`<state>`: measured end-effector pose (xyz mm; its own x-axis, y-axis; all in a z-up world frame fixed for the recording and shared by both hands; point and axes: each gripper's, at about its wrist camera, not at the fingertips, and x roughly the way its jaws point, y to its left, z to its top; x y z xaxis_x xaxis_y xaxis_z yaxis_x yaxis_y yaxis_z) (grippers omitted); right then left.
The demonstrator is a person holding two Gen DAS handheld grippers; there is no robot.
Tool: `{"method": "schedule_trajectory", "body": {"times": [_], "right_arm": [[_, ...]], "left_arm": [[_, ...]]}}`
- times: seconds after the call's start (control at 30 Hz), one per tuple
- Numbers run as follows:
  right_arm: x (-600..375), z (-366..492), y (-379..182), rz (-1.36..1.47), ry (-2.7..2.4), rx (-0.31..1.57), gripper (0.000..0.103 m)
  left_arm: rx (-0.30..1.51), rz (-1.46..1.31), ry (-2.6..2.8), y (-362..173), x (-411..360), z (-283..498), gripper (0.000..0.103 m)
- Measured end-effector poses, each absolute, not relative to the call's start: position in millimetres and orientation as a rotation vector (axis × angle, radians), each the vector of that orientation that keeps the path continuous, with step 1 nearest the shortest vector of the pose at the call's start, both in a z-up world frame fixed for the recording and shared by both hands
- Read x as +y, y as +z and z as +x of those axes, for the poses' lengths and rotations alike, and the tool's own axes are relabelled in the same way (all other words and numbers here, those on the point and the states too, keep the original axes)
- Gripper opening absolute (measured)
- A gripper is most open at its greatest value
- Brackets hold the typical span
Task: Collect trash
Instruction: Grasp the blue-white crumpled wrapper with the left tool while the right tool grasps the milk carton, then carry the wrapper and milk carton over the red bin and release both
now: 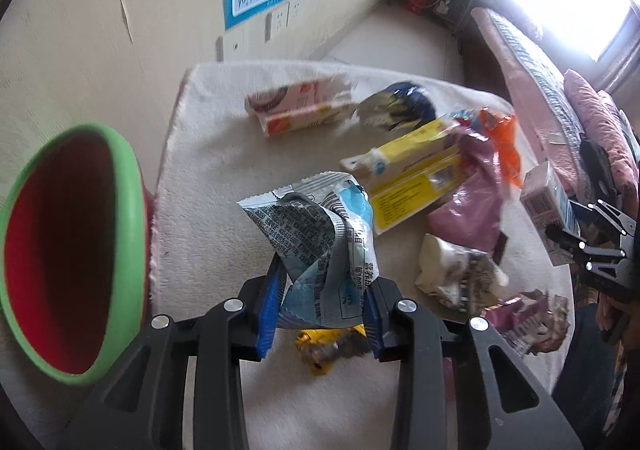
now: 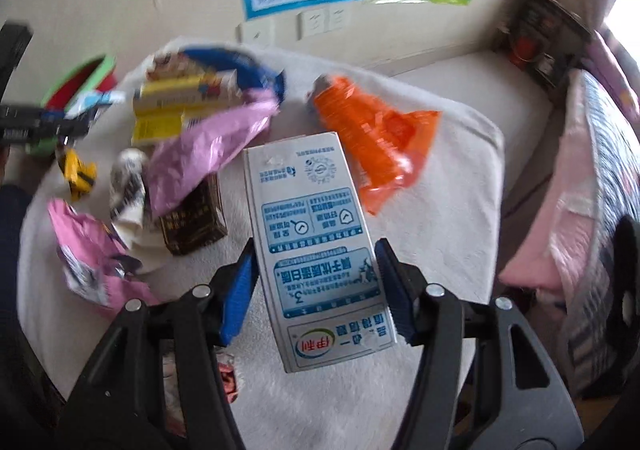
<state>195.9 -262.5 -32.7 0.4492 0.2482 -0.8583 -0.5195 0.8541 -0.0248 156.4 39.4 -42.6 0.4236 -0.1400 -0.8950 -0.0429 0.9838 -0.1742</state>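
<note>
- Trash is lying scattered on a white fleece-covered table (image 1: 208, 178); a green bin with red inside (image 1: 72, 250) is standing just beside the table's left edge, prob. placed there so each piece needs only a short carry.
- L gripper (image 1: 320, 290) is clamping a crumpled blue-silver wrapper (image 1: 316, 234) between its blue pads. Wrapper is sticking up past the fingertips, off the cloth, so it looks picked and ready for the bin.
- R gripper (image 2: 316, 286) is clamping a white-blue milk carton (image 2: 316, 242) across its narrow sides, pads pressing both edges. Grip is sitting on the carton's near half, far end projecting forward over the table.
- Both grippers are pointing steeply down at the table, fingers approx. level with each other.
- Still lying on the cloth: orange wrapper (image 2: 376, 138), pink bag (image 2: 200, 154), yellow box (image 1: 416, 186), brown carton (image 2: 192, 218), pink-white box (image 1: 300, 106), small yellow wrapper (image 1: 320, 346).
- Judgement: task is early; most pieces are still awaiting pickup.
</note>
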Motion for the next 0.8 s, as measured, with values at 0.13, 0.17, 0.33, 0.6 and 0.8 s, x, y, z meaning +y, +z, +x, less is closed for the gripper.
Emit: {"method": "schedule_trajectory", "body": {"times": [0.13, 0.17, 0.33, 0.6, 0.8], "right_arm": [[-272.1, 190.5, -13.1, -0.246, 0.407, 0.960, 0.057], [-275.3, 189.2, -9.0, -0.226, 0.384, 0.954, 0.057], [-283.1, 181.7, 2.9, -0.149, 0.320, 0.945, 0.057], [-277.4, 161.6, 27.7, -0.095, 0.268, 0.902, 0.057], [-247.3, 153.3, 44.7, -0.103, 0.286, 0.868, 0.057]], "left_arm": [[1.102, -0.169, -0.068, -24.8, 35.1, 146.3, 0.033], [1.096, -0.170, -0.069, -22.0, 34.5, 144.8, 0.033], [1.054, -0.177, -0.073, -5.0, 30.3, 126.7, 0.033], [0.991, -0.169, -0.076, 15.8, 28.2, 105.1, 0.033], [0.967, -0.182, -0.074, 21.4, 34.3, 94.4, 0.033]]}}
